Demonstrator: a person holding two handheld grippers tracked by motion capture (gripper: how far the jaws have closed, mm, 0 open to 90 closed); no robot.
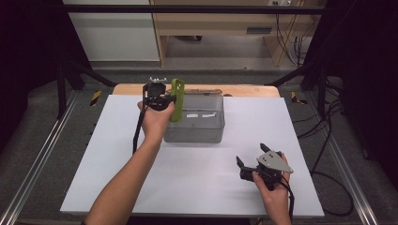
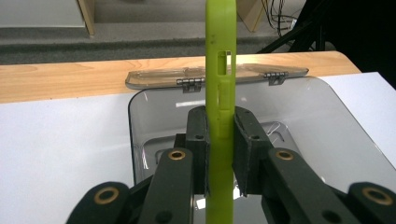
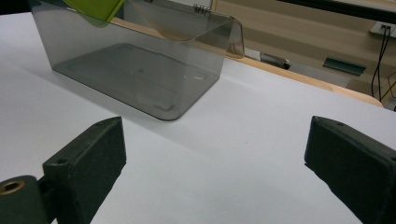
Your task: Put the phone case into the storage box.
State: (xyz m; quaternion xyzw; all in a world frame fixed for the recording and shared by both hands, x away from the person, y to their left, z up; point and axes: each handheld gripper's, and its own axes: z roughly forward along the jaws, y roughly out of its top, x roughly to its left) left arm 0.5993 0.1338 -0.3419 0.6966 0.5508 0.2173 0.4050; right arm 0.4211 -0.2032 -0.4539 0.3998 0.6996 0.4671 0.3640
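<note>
A lime-green phone case (image 1: 177, 99) (image 2: 219, 93) stands on edge, pinched between the pads of my left gripper (image 1: 170, 100) (image 2: 220, 140). It hangs over the near left side of a clear grey plastic box (image 1: 197, 123) (image 2: 299, 121) whose hinged lid (image 2: 215, 77) lies folded back behind it. A corner of the green case (image 3: 93, 8) also shows above the box (image 3: 135, 60) in the right gripper view. My right gripper (image 1: 251, 153) (image 3: 215, 168) rests low on the white surface at the near right, jaws wide apart with nothing between them.
The box sits on a white sheet (image 1: 187, 178) covering a wooden table (image 1: 244, 90) whose far edge shows behind. Black frame legs (image 1: 63, 89) flank the table, cables (image 1: 328, 140) trail on the floor at the right, and a wooden shelf unit (image 1: 225, 23) stands beyond.
</note>
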